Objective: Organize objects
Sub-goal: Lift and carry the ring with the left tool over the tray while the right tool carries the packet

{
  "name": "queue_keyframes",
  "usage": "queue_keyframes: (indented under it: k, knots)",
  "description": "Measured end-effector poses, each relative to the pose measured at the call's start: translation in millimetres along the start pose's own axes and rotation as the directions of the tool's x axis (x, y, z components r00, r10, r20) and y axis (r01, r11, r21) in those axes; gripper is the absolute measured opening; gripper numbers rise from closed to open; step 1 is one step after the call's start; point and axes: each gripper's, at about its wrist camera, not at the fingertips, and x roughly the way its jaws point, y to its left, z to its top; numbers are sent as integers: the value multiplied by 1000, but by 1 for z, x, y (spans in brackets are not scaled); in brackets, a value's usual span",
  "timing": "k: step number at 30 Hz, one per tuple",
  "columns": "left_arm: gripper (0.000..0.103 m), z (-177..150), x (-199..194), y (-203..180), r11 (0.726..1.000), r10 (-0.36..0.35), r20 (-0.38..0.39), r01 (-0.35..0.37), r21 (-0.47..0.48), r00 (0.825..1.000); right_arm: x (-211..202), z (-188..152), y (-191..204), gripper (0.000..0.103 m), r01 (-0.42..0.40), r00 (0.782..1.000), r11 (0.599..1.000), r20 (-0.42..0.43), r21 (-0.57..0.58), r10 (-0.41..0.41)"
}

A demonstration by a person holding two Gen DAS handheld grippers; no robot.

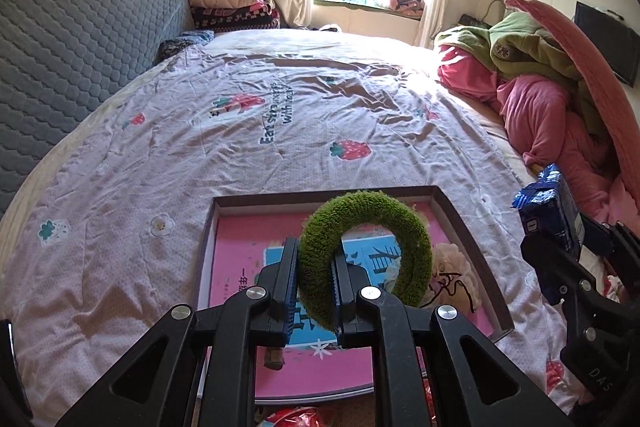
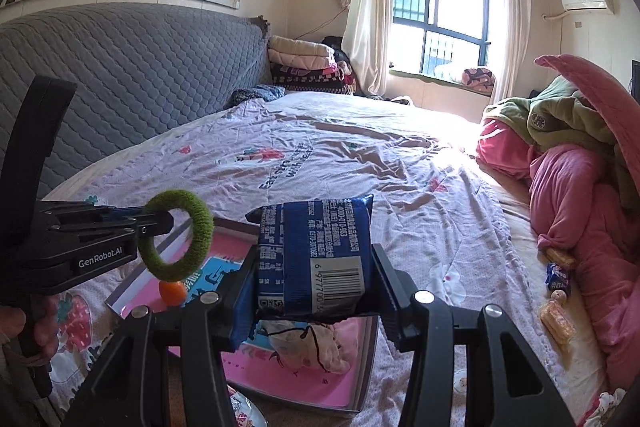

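Nearest my left camera: left gripper (image 1: 314,287), jaws drawn narrow and clamped on one side of a fuzzy green ring (image 1: 366,259), which stands upright above the shallow box (image 1: 468,239) with its pink printed floor; right gripper (image 2: 314,285), jaws set wider, pinching a blue snack packet (image 2: 316,255) by its two sides, barcode up, above the same box; a small orange ball (image 2: 173,291) lies in the box; loose snacks (image 2: 557,315) lie on the bedspread (image 1: 240,155) by pink bedding (image 2: 576,195).

Right gripper (image 2: 316,279) clamps blue snack packet (image 2: 314,255) above pink tray (image 2: 320,383). Left gripper (image 2: 160,223), at 9 o'clock, holds green fuzzy ring (image 2: 178,235).
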Motion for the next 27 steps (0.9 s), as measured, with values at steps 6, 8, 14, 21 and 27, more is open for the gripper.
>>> queue_keyframes:
  k: [6,8,14,21,27]
  knots:
    - [14,-20,26,-5,1000,1,-53,-1,0,999,25,-20,3,52,-8,997,1000,-78,0,8]
    - [14,-25,31,-6,1000,4,-66,-4,3,998,32,-26,3,52,-6,995,1000,-102,-1,6]
    - [14,-35,41,-8,1000,9,-97,-8,14,995,45,-38,-1,52,-2,989,1000,-148,1,2]
    - [14,-43,53,-14,1000,0,-143,4,28,990,53,-46,0,52,-7,982,1000,-190,-9,5]
    - [14,-50,64,-18,999,0,-181,7,38,983,58,-53,2,52,-11,972,1000,-234,-23,5]
